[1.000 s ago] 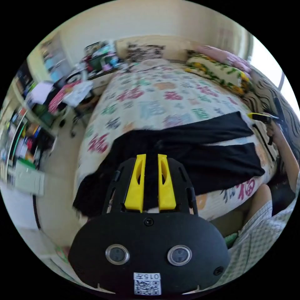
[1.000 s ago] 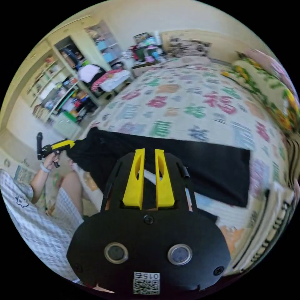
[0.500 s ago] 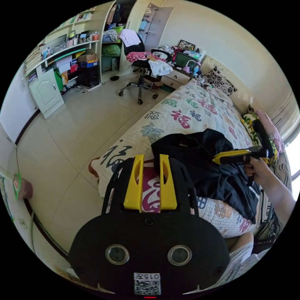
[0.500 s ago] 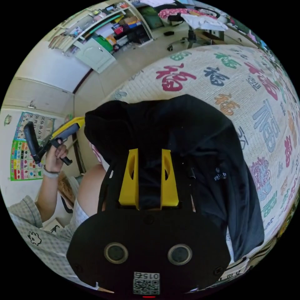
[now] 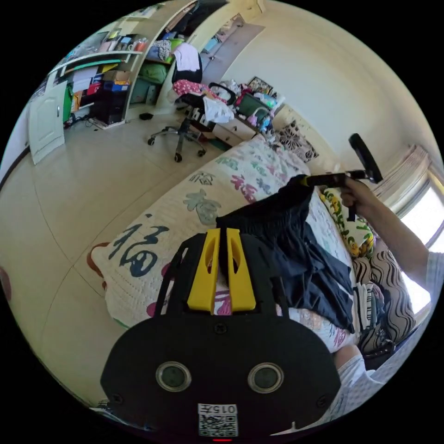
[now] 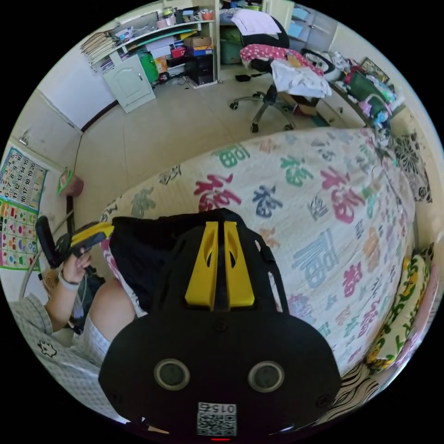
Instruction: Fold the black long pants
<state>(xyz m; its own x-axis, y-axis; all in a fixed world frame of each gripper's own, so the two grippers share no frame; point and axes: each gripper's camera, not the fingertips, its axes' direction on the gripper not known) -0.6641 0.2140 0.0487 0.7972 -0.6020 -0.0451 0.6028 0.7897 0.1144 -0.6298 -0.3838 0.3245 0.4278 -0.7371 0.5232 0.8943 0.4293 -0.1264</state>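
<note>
bedspread (image 6: 323, 240) with large "福" characters; wall chart (image 6: 18, 208) numbers, perhaps 1–20

bed with a printed quilt, black pants on its near end

the bed (image 5: 152, 240) wears a cream quilt (image 6: 323, 222) printed with big coloured characters. the pants (image 5: 296, 249) lie bunched on the quilt's near end, partly lifted, one edge hanging over the side of the bed; in the right gripper view the pants (image 6: 138, 259) sit at the same end. a flowered pillow (image 5: 344, 222) lies along the far side, and a black-and-white patterned cushion (image 6: 409, 162) at the head. the bed stands on a pale tiled floor (image 5: 92, 171).
</note>
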